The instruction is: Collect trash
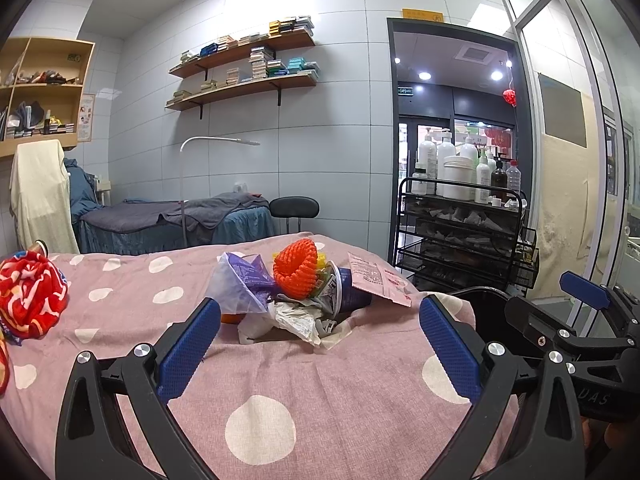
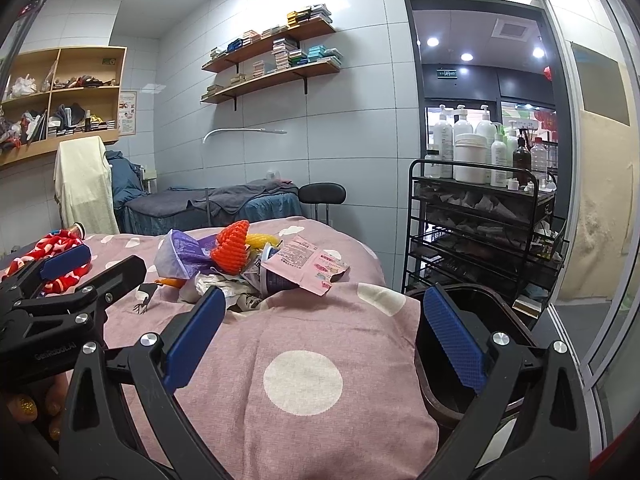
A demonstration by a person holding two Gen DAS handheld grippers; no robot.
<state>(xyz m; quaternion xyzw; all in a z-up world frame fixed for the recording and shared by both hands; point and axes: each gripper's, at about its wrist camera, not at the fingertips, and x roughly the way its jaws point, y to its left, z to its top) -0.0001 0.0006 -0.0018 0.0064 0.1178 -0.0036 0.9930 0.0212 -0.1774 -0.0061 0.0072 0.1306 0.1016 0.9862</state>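
Both grippers hovered over a pink spotted bedcover (image 1: 320, 380), side by side and both empty. The left gripper (image 1: 320, 336) had its 2 blue pads (image 1: 188, 344) spread wide, with nothing between them. The right gripper (image 2: 326, 332) was spread just as wide, its pads (image 2: 454, 336) apart over the cover's near edge.

The trash pile (image 1: 296, 292) lay on the cover at 12 o'clock from the left gripper, near but not touching the pads. In the right wrist view the pile (image 2: 248, 268) sat at about 11 o'clock. An orange foam net (image 1: 296, 268) stood on top of it. At 9 o'clock from the net lay a clear bag (image 1: 240, 284) with purple print. At 3 o'clock from the net a dark cup (image 1: 348, 292) lay on its side, with a pink leaflet (image 1: 380, 276) resting on it. Crumpled white paper (image 1: 288, 320) spread along the pile's near side.

A dark bin (image 2: 460, 320) stood just beside the bed's right edge, under the right gripper's right pad. A red patterned cloth (image 1: 28, 292) lay at 9 o'clock from the pile, well apart. A black cart (image 2: 480, 232) with white bottles stood at 2 o'clock.
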